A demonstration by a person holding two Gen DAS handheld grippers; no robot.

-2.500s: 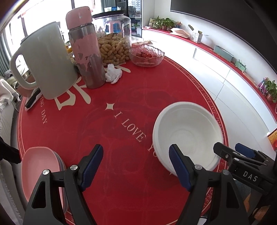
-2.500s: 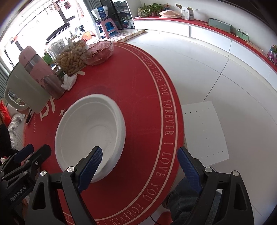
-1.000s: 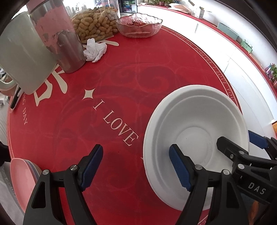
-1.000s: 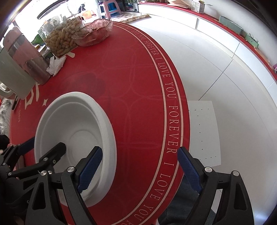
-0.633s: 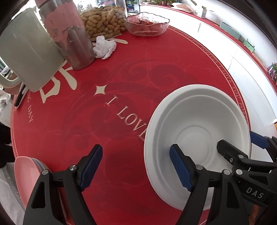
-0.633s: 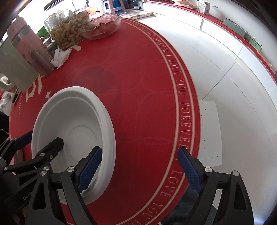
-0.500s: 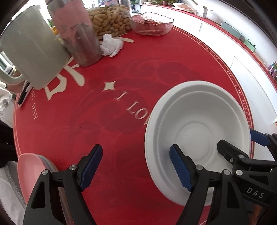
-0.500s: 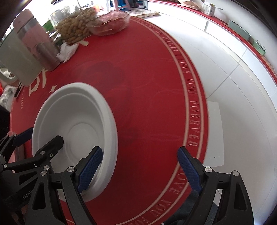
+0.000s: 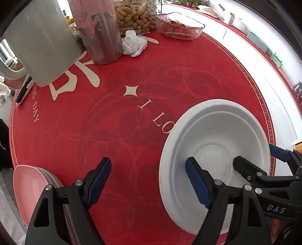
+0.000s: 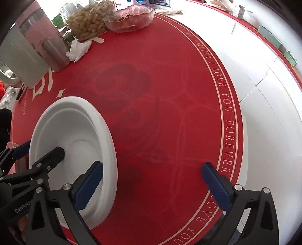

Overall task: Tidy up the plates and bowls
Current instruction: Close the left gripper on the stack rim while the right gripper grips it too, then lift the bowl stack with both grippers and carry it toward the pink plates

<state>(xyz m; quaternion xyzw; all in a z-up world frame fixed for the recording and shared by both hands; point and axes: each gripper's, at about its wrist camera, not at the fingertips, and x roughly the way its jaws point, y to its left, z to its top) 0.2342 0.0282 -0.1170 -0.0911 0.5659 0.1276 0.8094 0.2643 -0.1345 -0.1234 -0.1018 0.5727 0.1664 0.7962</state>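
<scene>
A white bowl (image 9: 217,132) sits on the red tablecloth (image 9: 132,122) near its right edge. My left gripper (image 9: 148,181) is open and straddles the bowl's left rim, one blue pad inside the bowl and the other over the cloth. My right gripper (image 10: 152,185) straddles the right rim of the bowl (image 10: 71,120). Its jaws are opening and the pads do not press on the rim. Each gripper shows in the other's view: the right gripper (image 9: 262,160) and the left gripper (image 10: 35,150). A stack of pink plates (image 9: 28,186) lies at the near left edge.
At the back stand a pale green kettle (image 9: 37,43), a pink flask (image 9: 100,32), a jar of peanuts (image 9: 132,15), a glass dish (image 9: 179,26) and a crumpled tissue (image 9: 134,43). A dark handset (image 9: 22,92) lies far left. White floor (image 10: 264,113) lies beyond the table's right edge.
The white bowl has slid left across the cloth with both grippers and now covers part of the "LOVE" lettering. The right gripper's jaws have spread wider.
</scene>
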